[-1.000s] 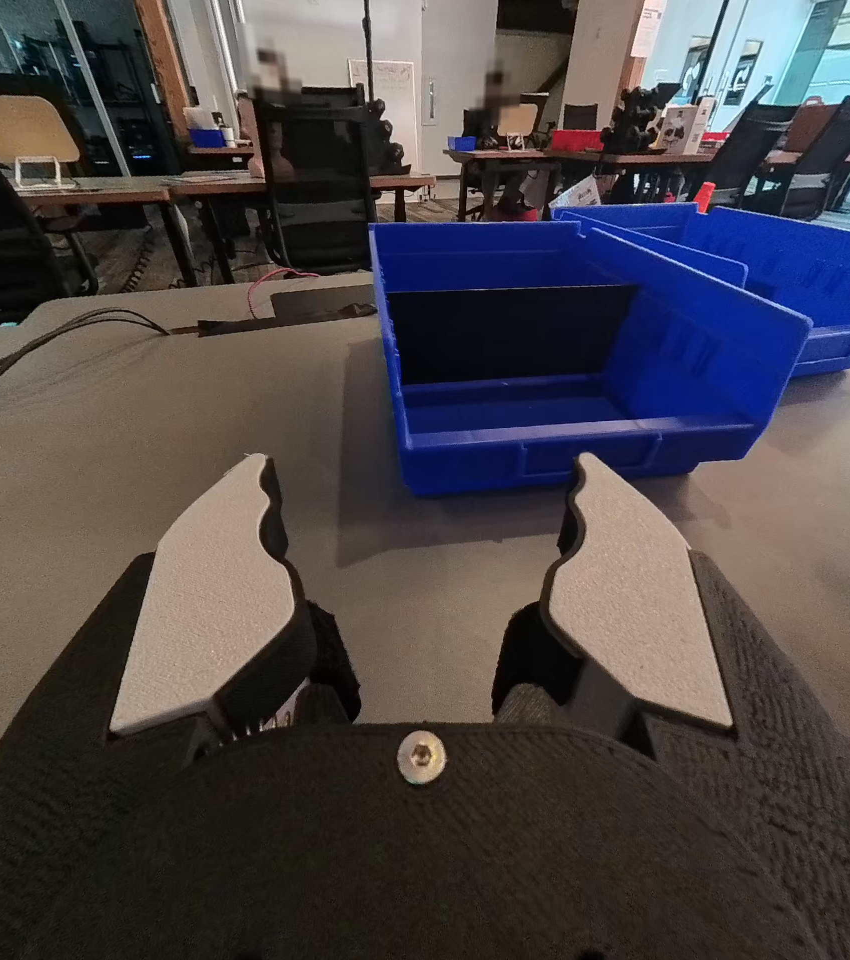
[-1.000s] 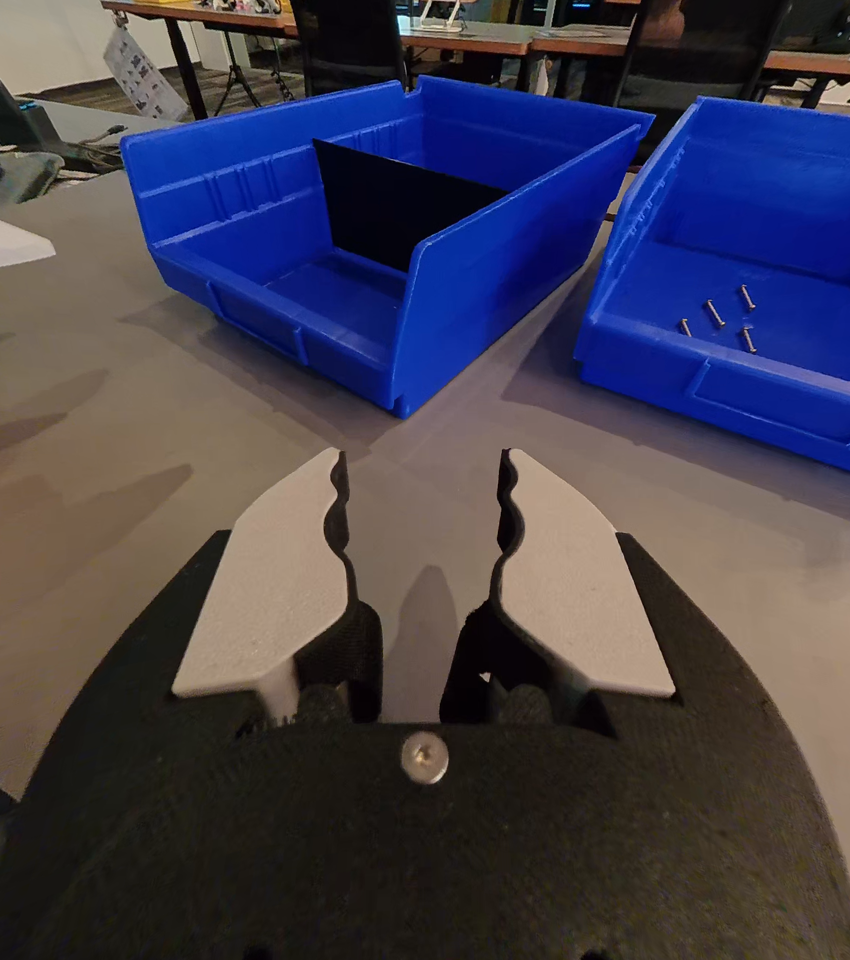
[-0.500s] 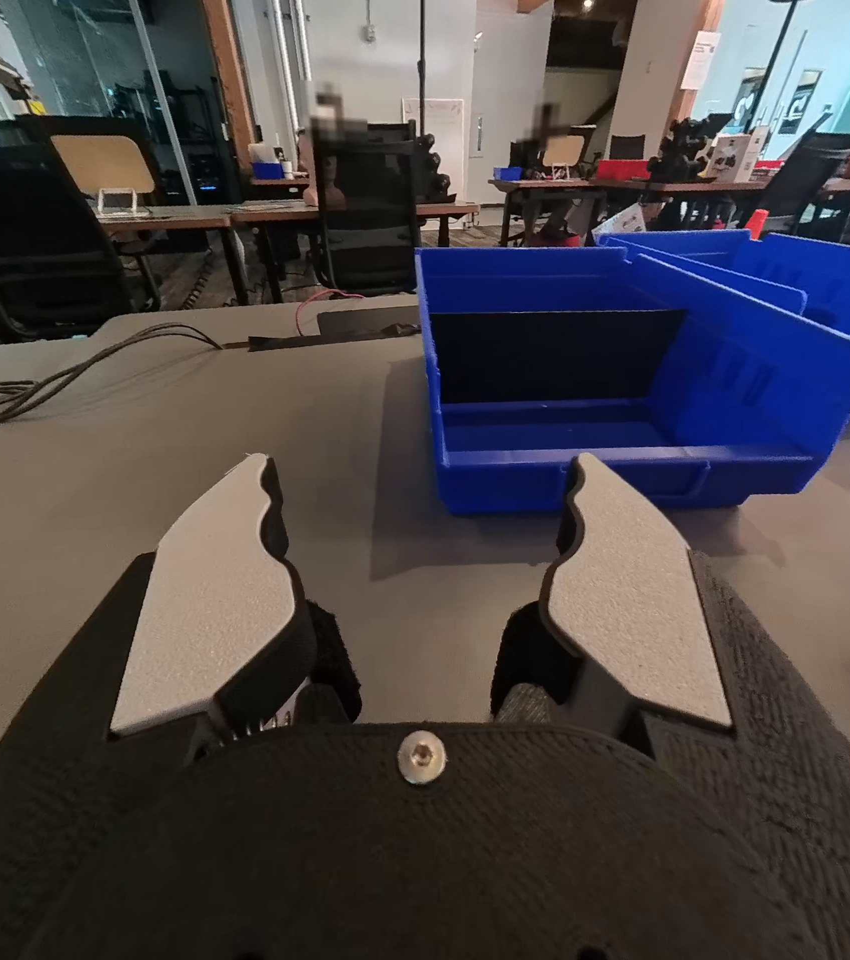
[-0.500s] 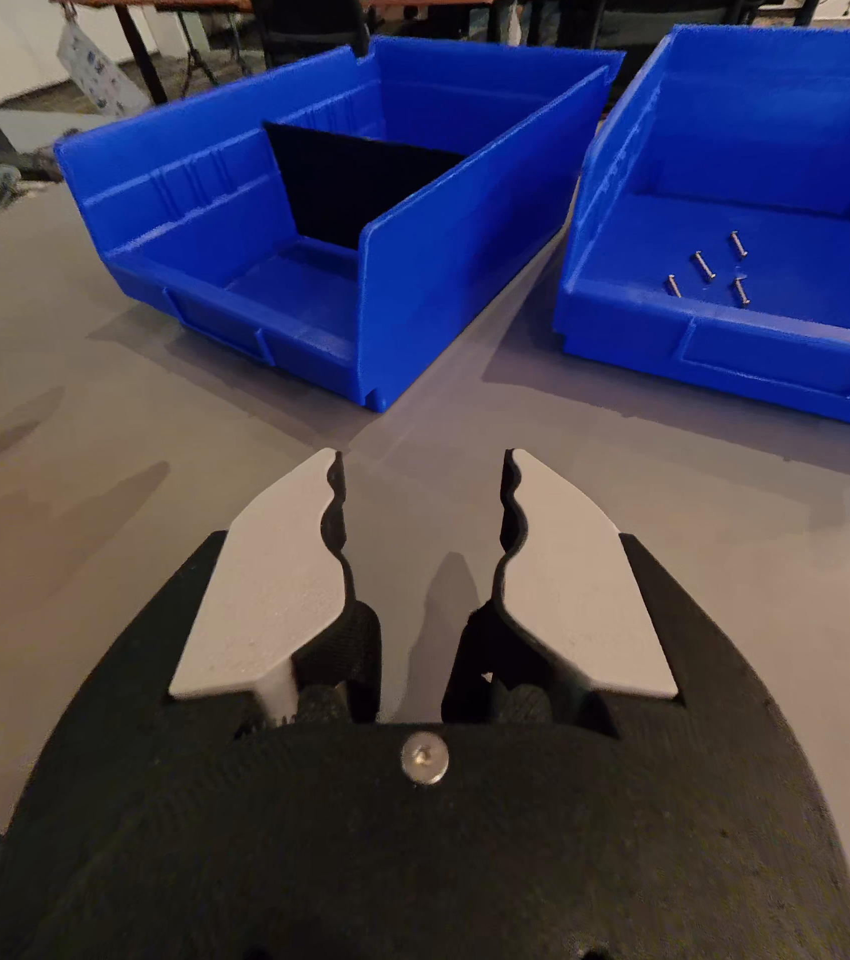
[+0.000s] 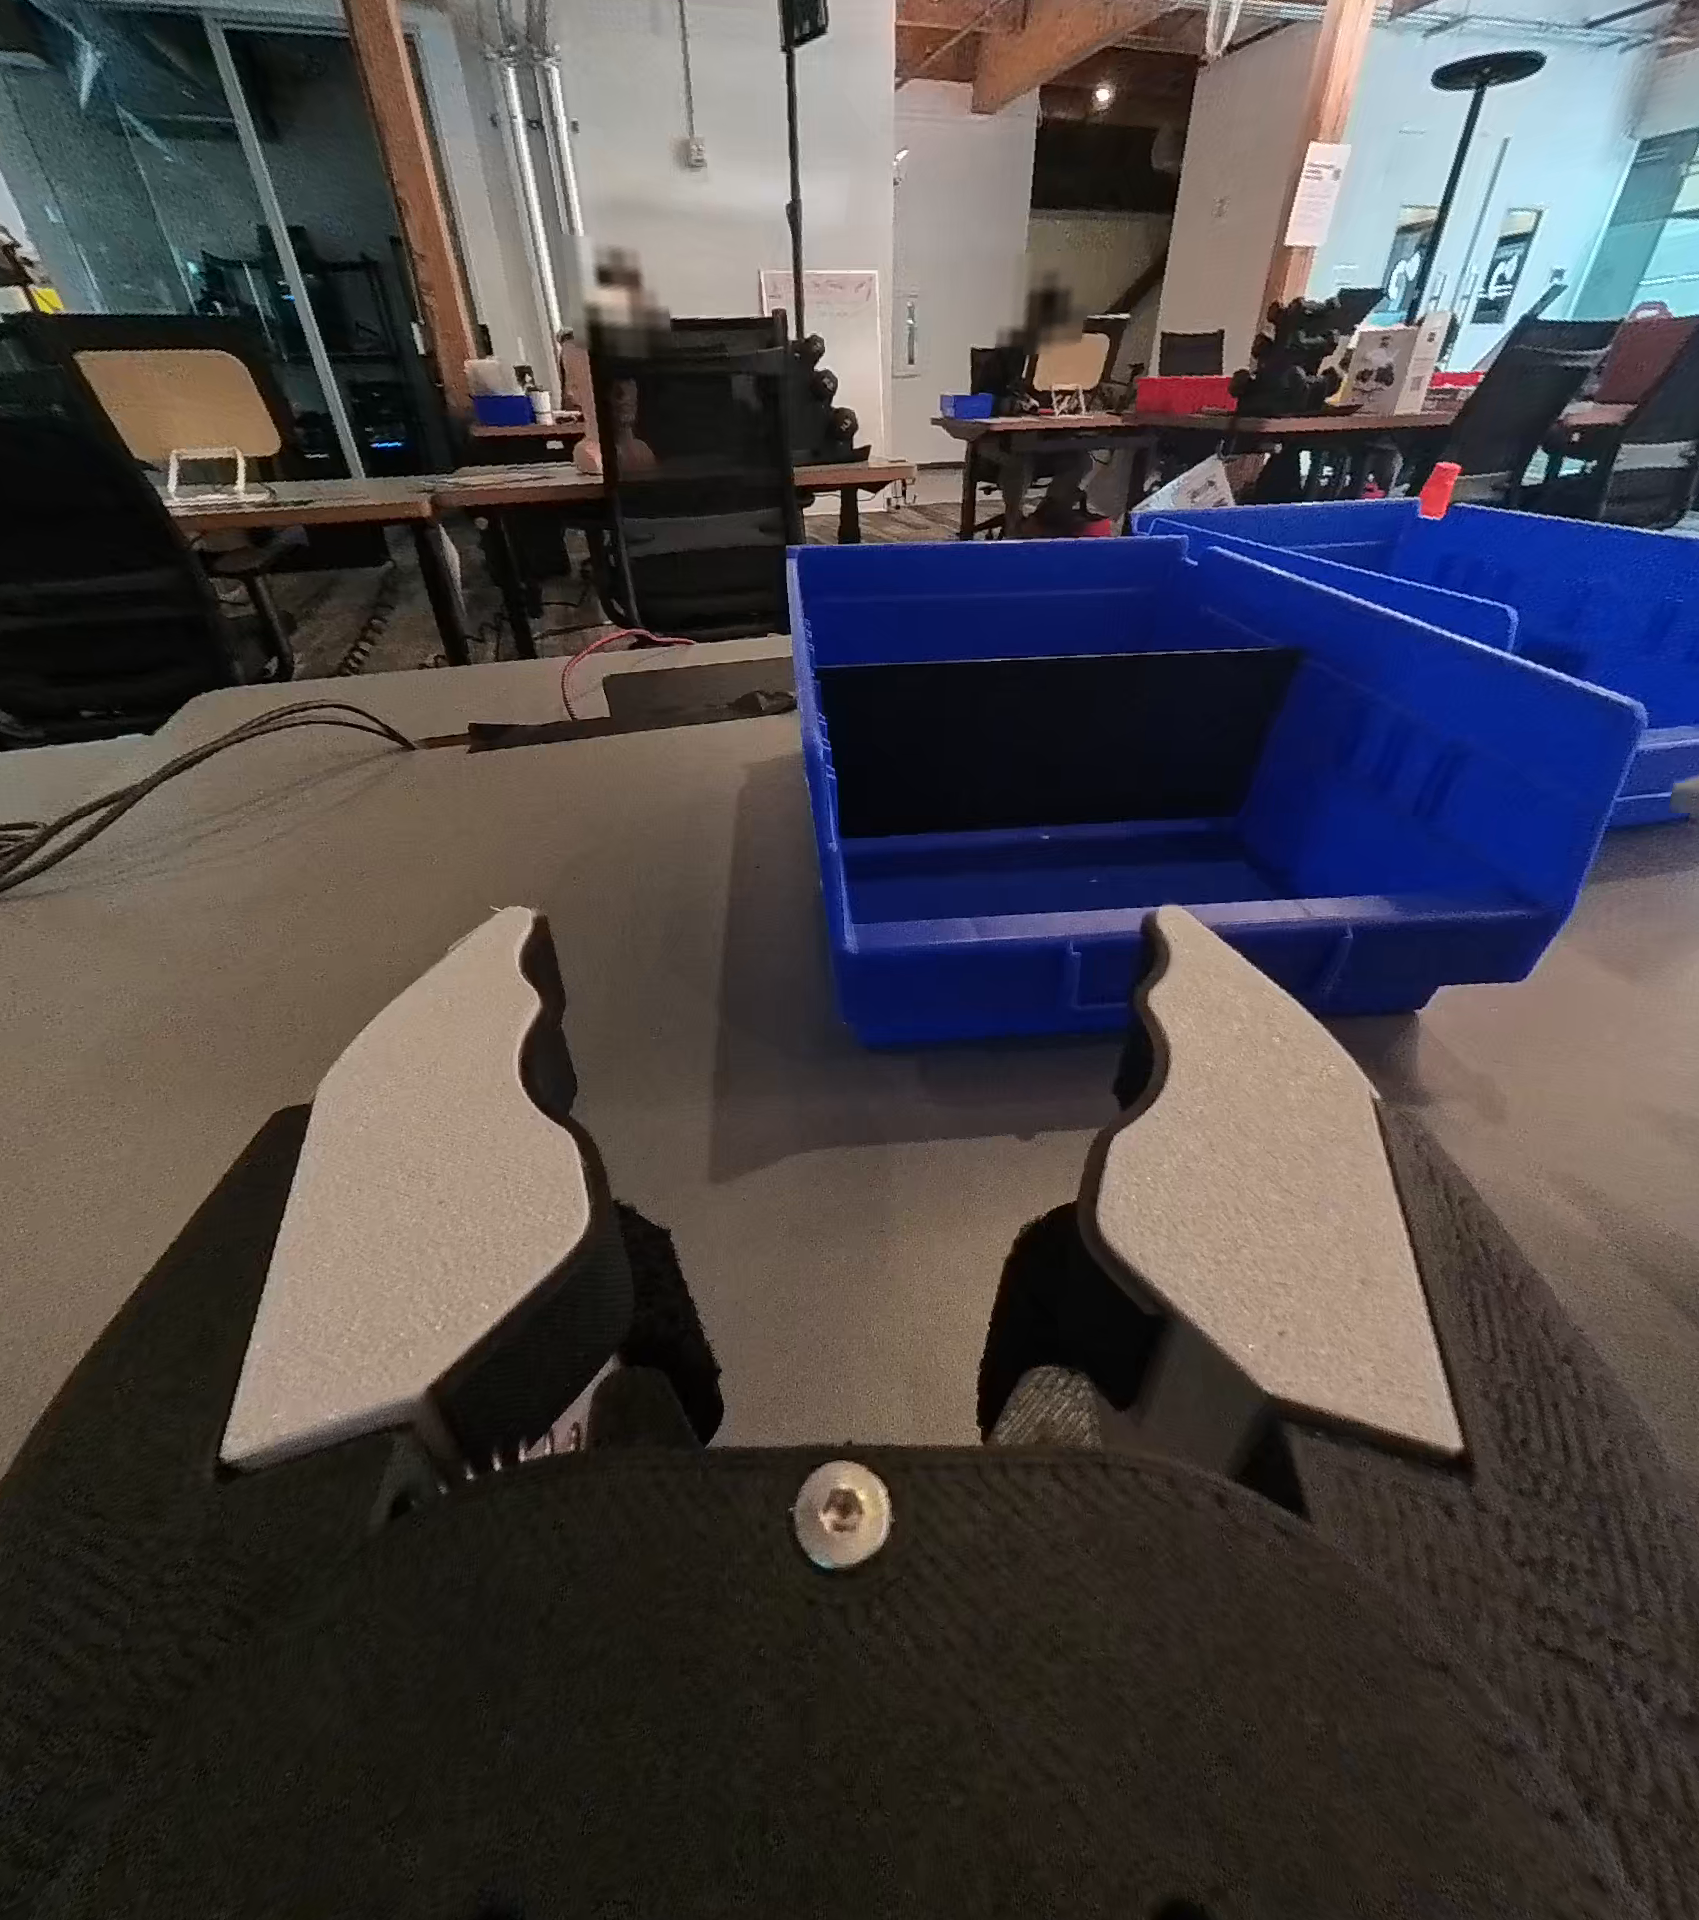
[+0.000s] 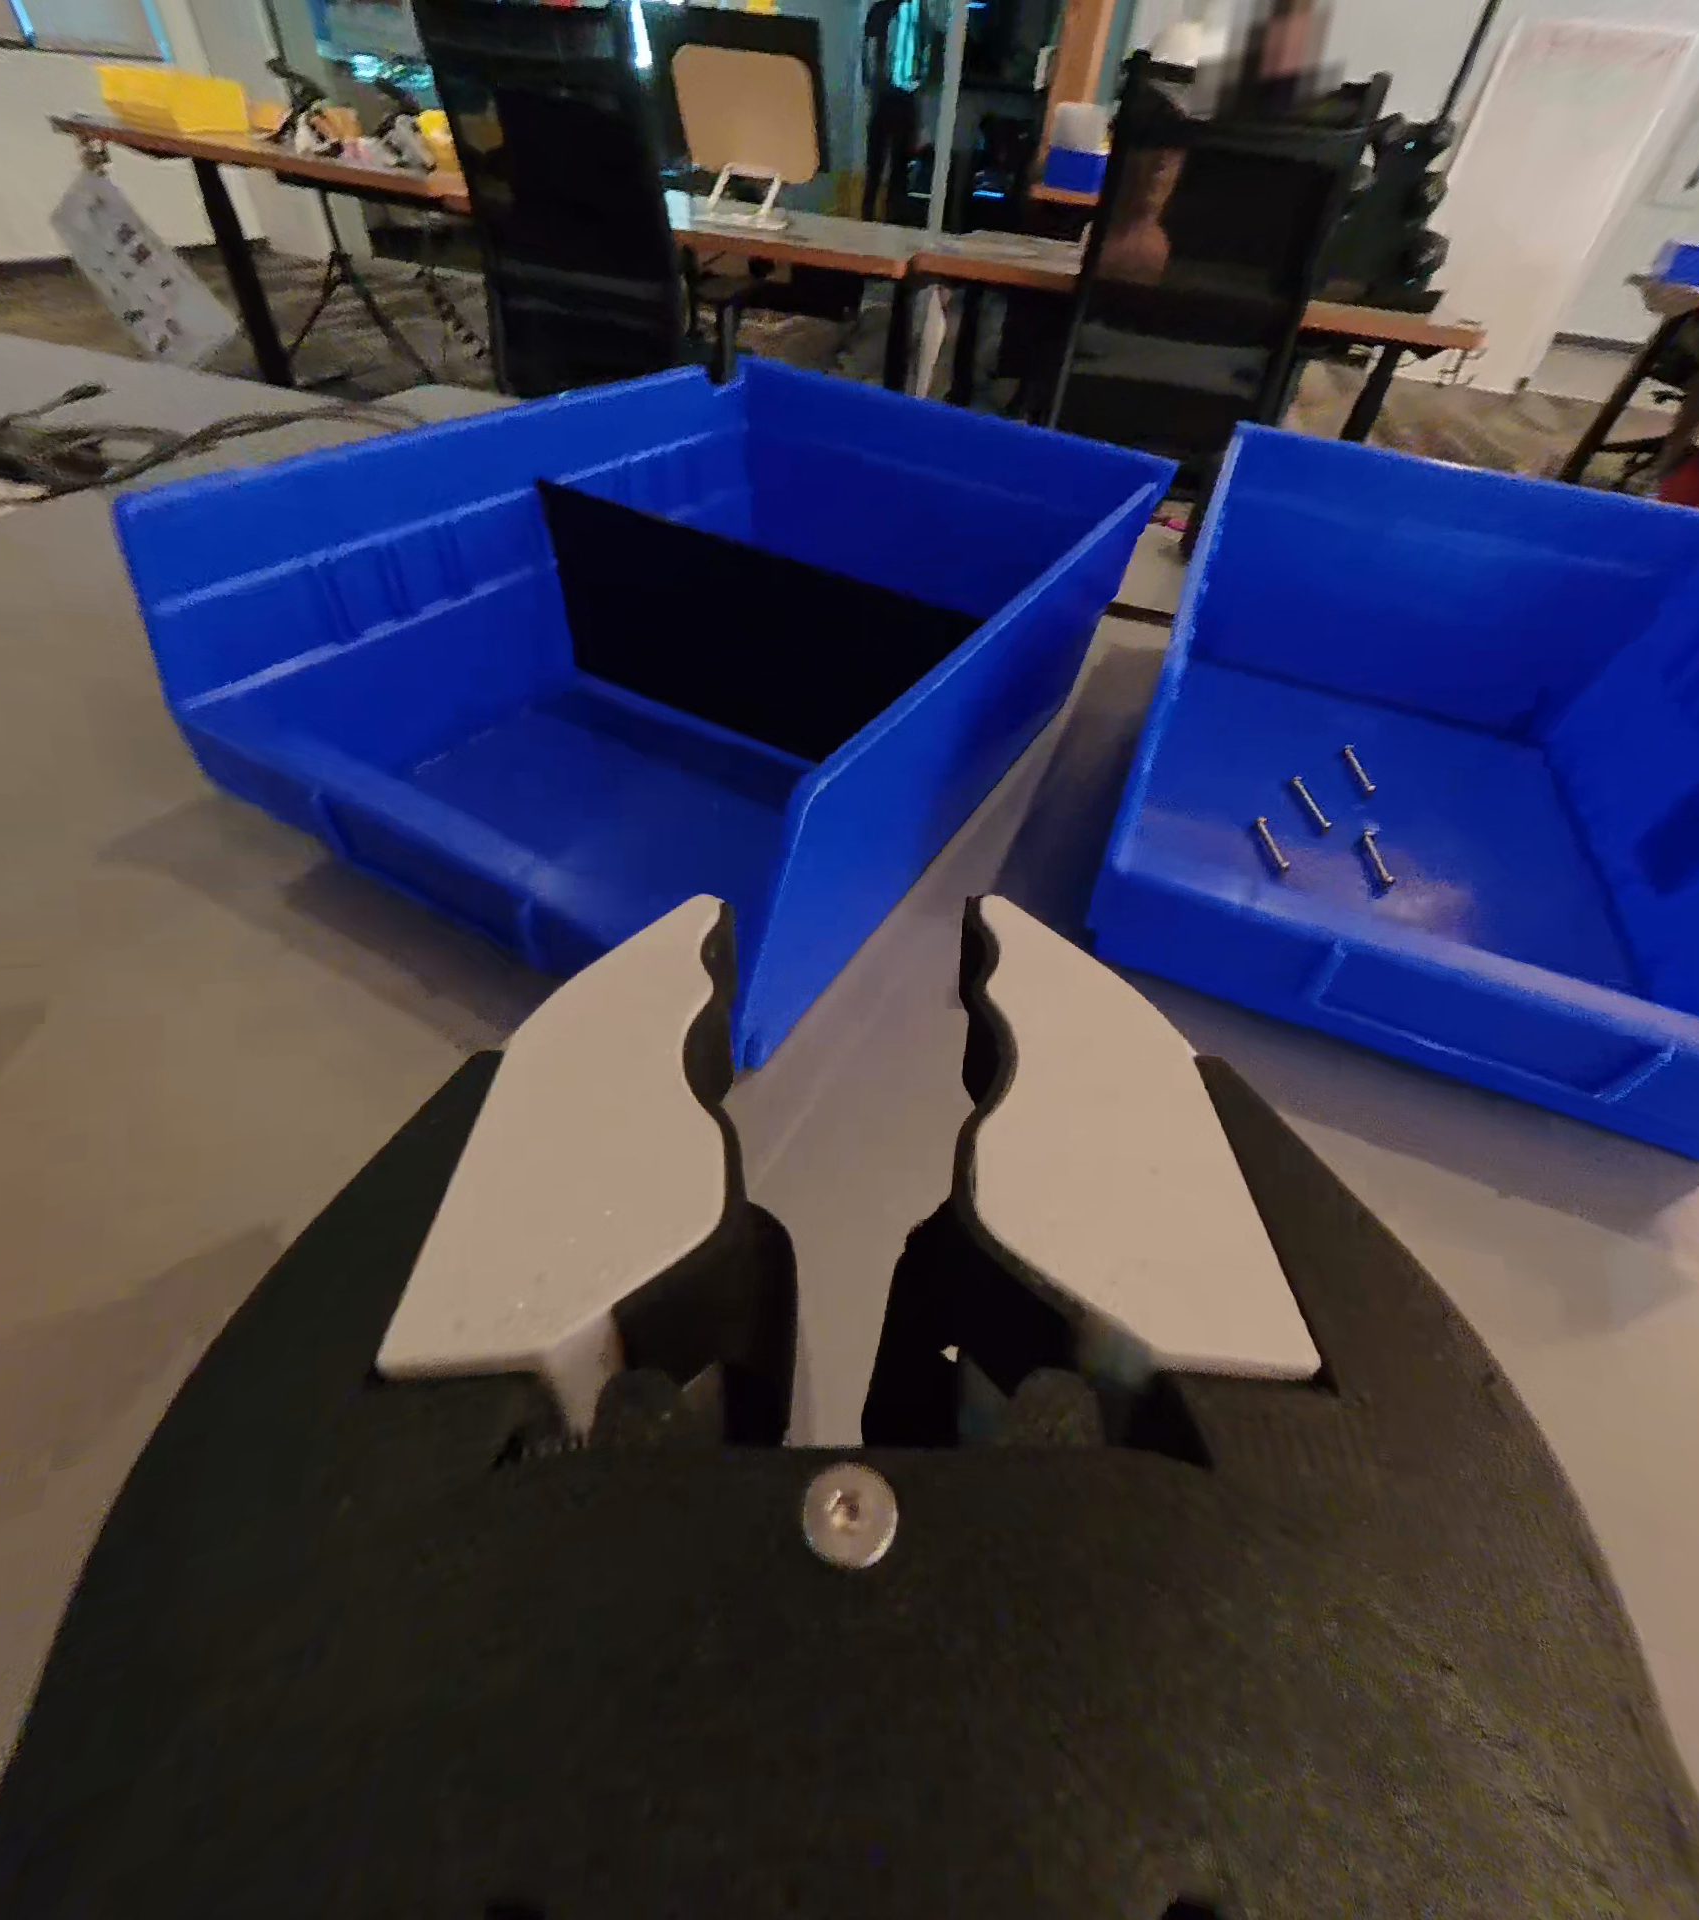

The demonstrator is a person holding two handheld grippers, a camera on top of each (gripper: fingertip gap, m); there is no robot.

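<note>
Nearest to us, our left gripper (image 5: 840, 925) hangs low over the grey table (image 5: 305, 987) with its jaws spread wide and nothing between them; only bare tabletop shows in the gap. It faces the low front lip of the divided blue bin (image 5: 1084, 966), which stands just ahead and slightly to the right, apart from the fingertips. That low angle lets us look straight into the bin's front compartment, which appears empty.

Our right gripper (image 6: 845, 914) holds a narrower gap, also with nothing in it. It points at the strip of table between the 2 bins, its left fingertip close to the front corner of the divided bin's side wall (image 6: 928, 748); we cannot tell whether they touch, though they look just apart.

Inside the divided bin a black divider (image 6: 762, 634) stands upright across its width, splitting it into a front and a rear compartment. Beside it on the right sits a second blue bin (image 6: 1447, 997), angled a little away, with 4 small metal screws (image 6: 1318, 816) lying loose on its floor near the front, well apart from either gripper.

Farther off, cables (image 5: 45, 821) trail across the table's left side. Beyond the table stand black office chairs (image 5: 699, 478) and long wooden desks (image 6: 824, 244) carrying assorted gear.
</note>
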